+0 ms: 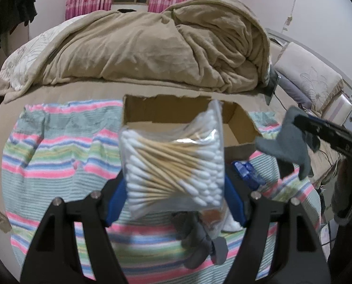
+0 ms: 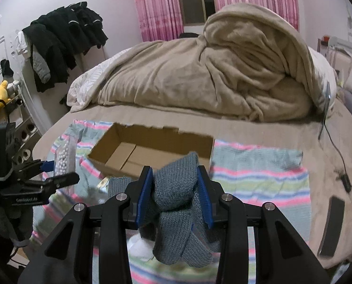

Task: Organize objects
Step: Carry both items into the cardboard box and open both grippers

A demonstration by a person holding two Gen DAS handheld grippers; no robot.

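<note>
Left claw [image 1: 173,165] gripping a clear bag of cotton swabs [image 1: 173,158], hanging above the striped towel [image 1: 57,146] before the open cardboard box [image 2: 152,146]; right claw [image 2: 174,187] clamping a grey knitted glove [image 2: 176,203] over the bed [image 2: 258,127].

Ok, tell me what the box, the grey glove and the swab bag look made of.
Box: brown corrugated cardboard, matte, torn rim. Grey glove: knitted yarn, probably wool or acrylic, ribbed stitches visible. Swab bag: clear glossy plastic film, glare on it; the swabs inside look wooden-stemmed with white cotton tips.
</note>
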